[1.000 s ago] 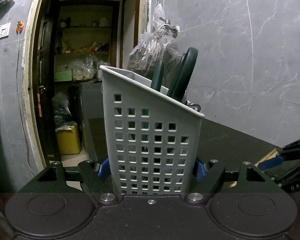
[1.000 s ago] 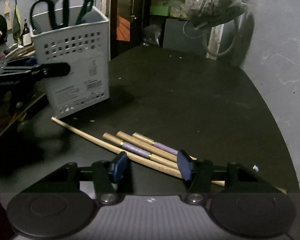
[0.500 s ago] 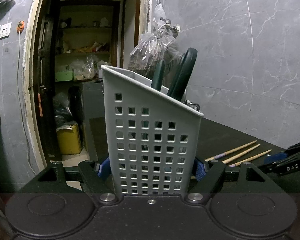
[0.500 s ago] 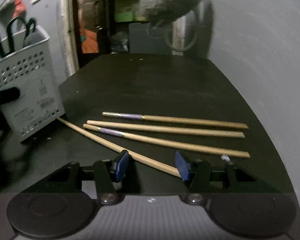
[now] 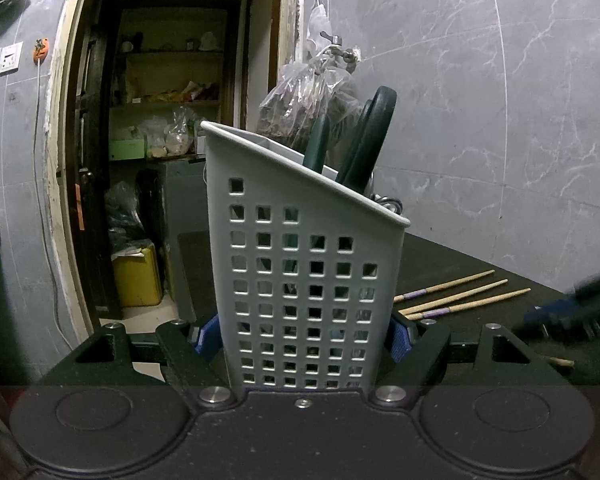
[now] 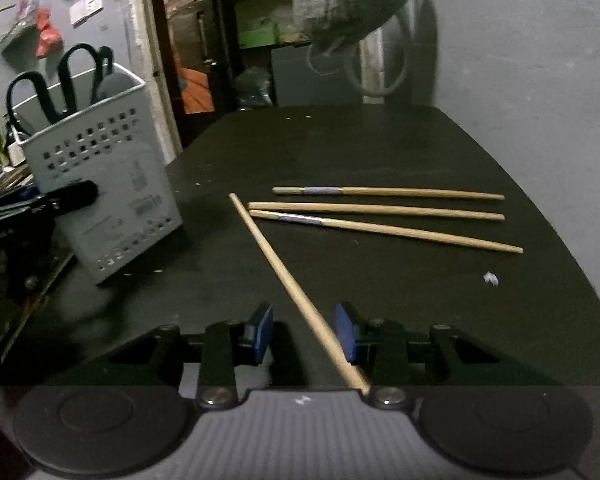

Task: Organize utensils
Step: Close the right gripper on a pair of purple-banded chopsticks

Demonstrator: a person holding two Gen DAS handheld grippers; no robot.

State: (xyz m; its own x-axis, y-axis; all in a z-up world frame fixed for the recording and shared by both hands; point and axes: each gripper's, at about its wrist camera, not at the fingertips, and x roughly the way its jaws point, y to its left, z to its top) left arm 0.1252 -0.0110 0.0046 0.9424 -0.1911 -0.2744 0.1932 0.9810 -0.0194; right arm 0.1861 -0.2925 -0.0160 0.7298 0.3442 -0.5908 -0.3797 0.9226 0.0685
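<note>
wooden chopstick (image 6: 278, 272) runs from between the closing right gripper (image 6: 304, 338) pads, untouched, far-left toward the basket (image 5: 308, 280) clamped by the left gripper (image 5: 306, 334).

Black tabletop (image 6: 340, 144) carries a grey perforated utensil caddy (image 6: 112, 200) at its left edge, three wooden chopsticks (image 6: 380, 209) lying roughly parallel at centre right, and a small pale scrap (image 6: 491, 278) near them

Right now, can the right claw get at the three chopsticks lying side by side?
Probably not yet: the right claw is closing around a fourth chopstick. The three chopsticks lie uncovered on the table beyond it.
</note>
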